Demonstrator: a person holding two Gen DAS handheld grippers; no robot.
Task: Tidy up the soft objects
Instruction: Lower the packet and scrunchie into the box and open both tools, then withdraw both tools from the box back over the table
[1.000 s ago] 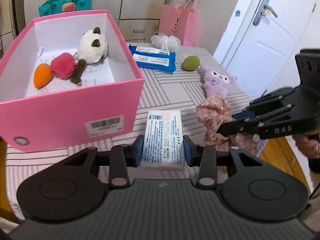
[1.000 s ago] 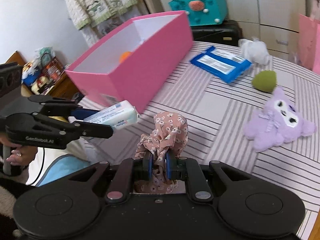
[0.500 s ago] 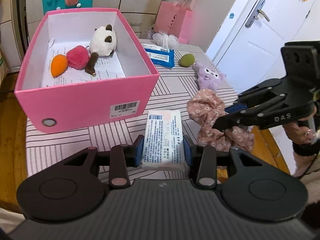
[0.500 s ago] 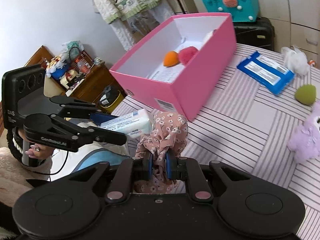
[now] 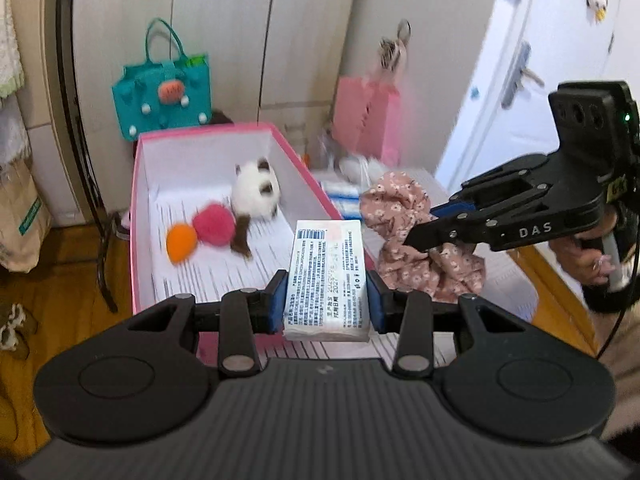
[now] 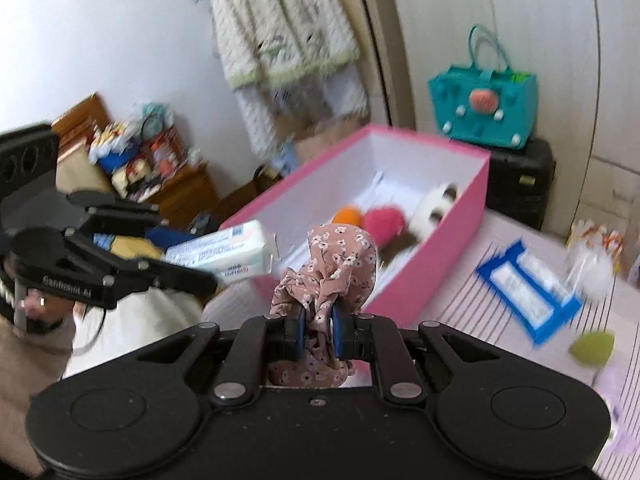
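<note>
Pink storage box (image 5: 138, 216) is seen at centre frame on the striped table (image 6: 460, 304); a tissue pack (image 5: 326, 280) is clamped by the left hand-held gripper (image 5: 326, 306), a floral scrunchie (image 6: 332, 276) by the right hand-held gripper (image 6: 316, 330).

Purple plush (image 6: 624, 384) cut off at edge, blue packet (image 6: 528, 284) blurred

black grippers, blue-padded fingers (image 5: 279, 300) (lettered "DAS")
</note>
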